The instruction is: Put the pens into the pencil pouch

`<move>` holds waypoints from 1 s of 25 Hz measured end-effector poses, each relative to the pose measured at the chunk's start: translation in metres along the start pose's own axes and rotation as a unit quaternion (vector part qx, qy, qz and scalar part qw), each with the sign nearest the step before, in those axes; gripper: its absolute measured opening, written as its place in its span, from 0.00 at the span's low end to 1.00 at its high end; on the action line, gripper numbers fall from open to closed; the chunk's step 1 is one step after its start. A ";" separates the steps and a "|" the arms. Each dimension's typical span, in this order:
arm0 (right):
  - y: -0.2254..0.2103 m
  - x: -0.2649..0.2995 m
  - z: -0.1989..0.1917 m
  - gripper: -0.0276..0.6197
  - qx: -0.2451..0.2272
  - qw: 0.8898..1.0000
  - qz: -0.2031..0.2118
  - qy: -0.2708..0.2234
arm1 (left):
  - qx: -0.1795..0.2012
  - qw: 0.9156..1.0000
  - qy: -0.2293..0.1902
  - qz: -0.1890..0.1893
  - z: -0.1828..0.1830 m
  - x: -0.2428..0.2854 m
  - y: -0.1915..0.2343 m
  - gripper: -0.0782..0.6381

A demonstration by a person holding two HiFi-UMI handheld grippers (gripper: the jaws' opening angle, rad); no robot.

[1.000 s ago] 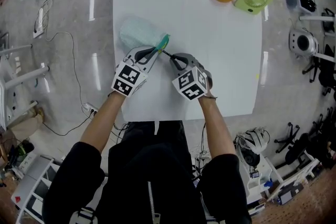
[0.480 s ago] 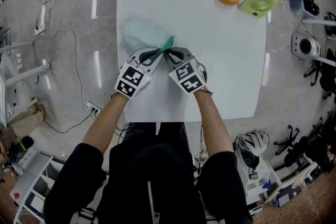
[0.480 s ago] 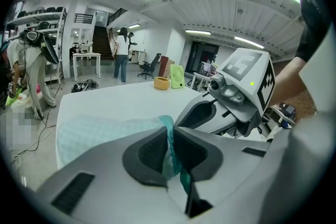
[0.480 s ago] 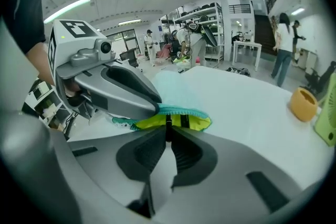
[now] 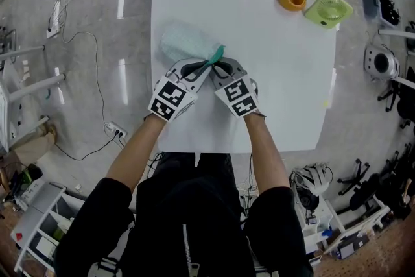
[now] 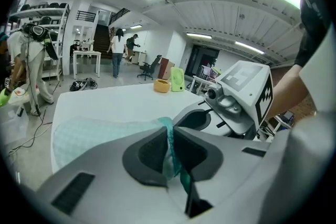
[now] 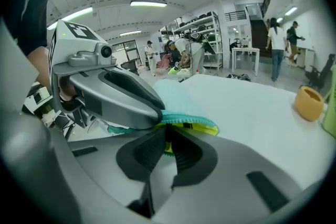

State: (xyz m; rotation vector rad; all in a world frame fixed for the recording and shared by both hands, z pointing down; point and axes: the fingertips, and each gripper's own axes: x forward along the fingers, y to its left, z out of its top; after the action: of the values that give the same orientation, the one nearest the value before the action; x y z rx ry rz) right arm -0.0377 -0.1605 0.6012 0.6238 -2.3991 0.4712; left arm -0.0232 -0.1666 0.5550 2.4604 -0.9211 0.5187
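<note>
The left claw [image 6: 169, 150] is closed on the teal mouth edge of the pencil pouch [image 5: 185, 42], which lies on the left side of the surface [image 5: 279, 87]. The right claw [image 7: 167, 134] pinches a yellow-green piece [image 7: 168, 148] there, pen or lining I cannot tell. Keep the mouth steady and feed straight in

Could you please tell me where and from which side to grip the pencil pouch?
By the teal zipper rim at its open end, from the person's side: the pencil pouch lies flat, and the left tool pinches that thin rim.
</note>
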 end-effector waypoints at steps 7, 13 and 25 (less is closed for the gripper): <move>-0.002 0.010 0.005 0.11 -0.018 1.000 -0.013 -0.010 | -0.005 1.000 0.001 -0.011 0.002 -0.001 0.003 0.18; -0.003 0.012 0.002 0.22 -0.026 0.999 -0.031 -0.006 | -0.006 1.000 0.003 -0.006 -0.001 -0.003 0.005 0.18; -0.003 -0.042 -0.033 0.24 0.026 0.998 -0.063 0.000 | 0.017 0.999 0.024 0.026 -0.015 -0.003 0.009 0.18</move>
State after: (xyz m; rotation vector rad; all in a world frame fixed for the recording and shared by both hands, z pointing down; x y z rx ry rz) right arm 0.0092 -0.1339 0.5998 0.7915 -2.3366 0.4801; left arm -0.0339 -0.1626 0.5684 2.4489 -0.9655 0.6140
